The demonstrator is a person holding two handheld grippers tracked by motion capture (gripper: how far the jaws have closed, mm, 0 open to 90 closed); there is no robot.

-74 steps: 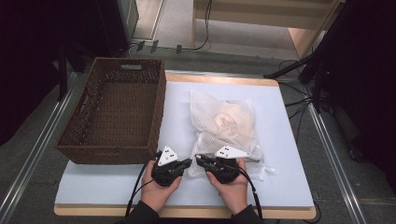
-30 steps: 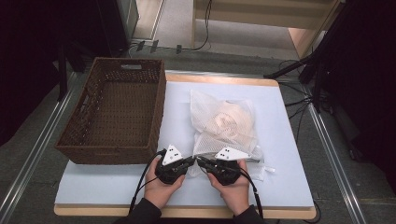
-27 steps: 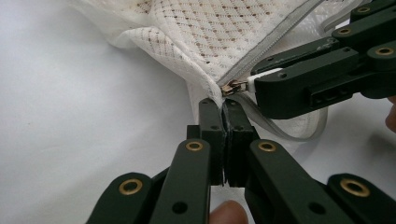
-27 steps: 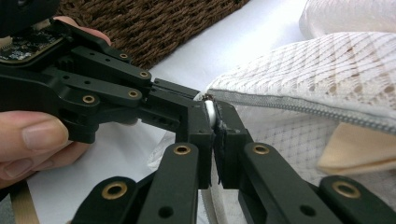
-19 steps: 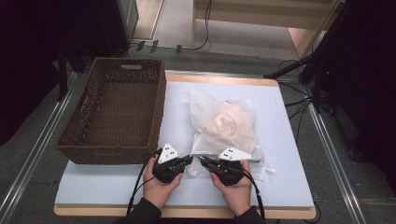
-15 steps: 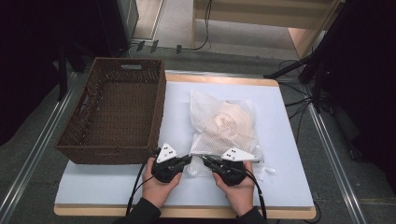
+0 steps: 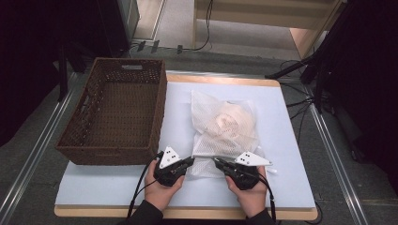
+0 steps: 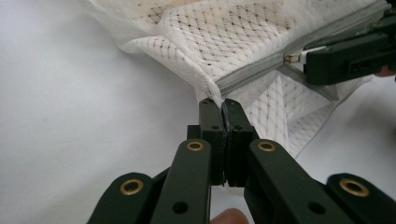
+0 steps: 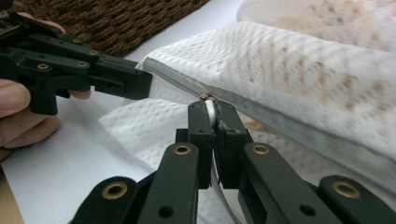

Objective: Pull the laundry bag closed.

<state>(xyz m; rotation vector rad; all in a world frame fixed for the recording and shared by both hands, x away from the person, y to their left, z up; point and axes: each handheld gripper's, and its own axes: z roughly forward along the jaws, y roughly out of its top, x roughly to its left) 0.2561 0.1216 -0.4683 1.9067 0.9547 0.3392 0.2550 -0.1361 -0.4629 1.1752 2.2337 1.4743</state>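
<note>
A white mesh zip bag [image 7: 225, 124] with a beige item inside lies in the middle of the table. My left gripper [image 7: 190, 161] is at the bag's near edge. In the left gripper view the left gripper [image 8: 223, 105] is shut on the bag's corner, at the end of the grey zipper [image 8: 252, 74]. My right gripper [image 7: 217, 161] faces it from the right. In the right gripper view the right gripper [image 9: 211, 109] is shut on the white zipper pull [image 9: 209, 111]. The zipper [image 9: 261, 105] runs off to the right along the bag [image 9: 303, 60].
A brown wicker basket [image 7: 94, 154] stands empty at the left of the white table top [image 7: 291, 154], close to my left hand. Cables and dark stand legs lie on the floor beyond the table's right edge.
The right gripper has moved a little to the right, so the gap between the two grippers has widened. The left gripper has stayed at the bag's corner.
</note>
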